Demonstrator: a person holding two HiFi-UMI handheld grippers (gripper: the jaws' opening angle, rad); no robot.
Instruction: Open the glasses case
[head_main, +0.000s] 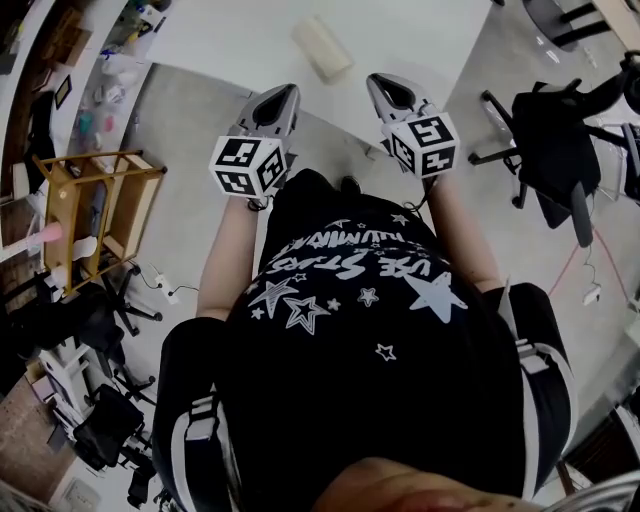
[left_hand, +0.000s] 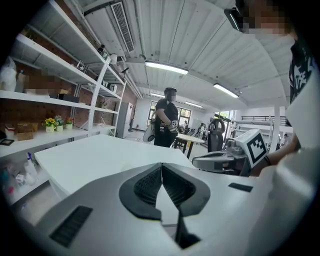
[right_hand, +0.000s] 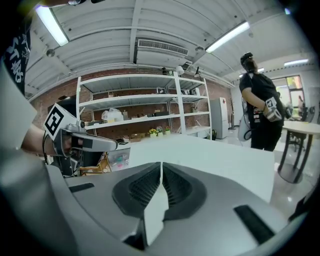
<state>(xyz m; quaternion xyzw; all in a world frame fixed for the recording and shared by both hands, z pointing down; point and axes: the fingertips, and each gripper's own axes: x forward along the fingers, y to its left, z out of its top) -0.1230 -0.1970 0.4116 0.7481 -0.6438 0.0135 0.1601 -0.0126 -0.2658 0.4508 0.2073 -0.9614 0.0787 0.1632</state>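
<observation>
Left gripper (head_main: 289, 92), right gripper (head_main: 377, 82); beyond, glasses case (head_main: 322, 47) aslant, far-left to near-right.

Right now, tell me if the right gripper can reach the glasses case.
Probably yes: only bare table lies between the right gripper and the glasses case, though its jaws are shut and short of it.

White table (head_main: 230, 40) ahead open around 1 glasses case (head_main: 322, 47). Office chair (head_main: 550, 140) at right, wooden rack (head_main: 95, 205) at left.
</observation>
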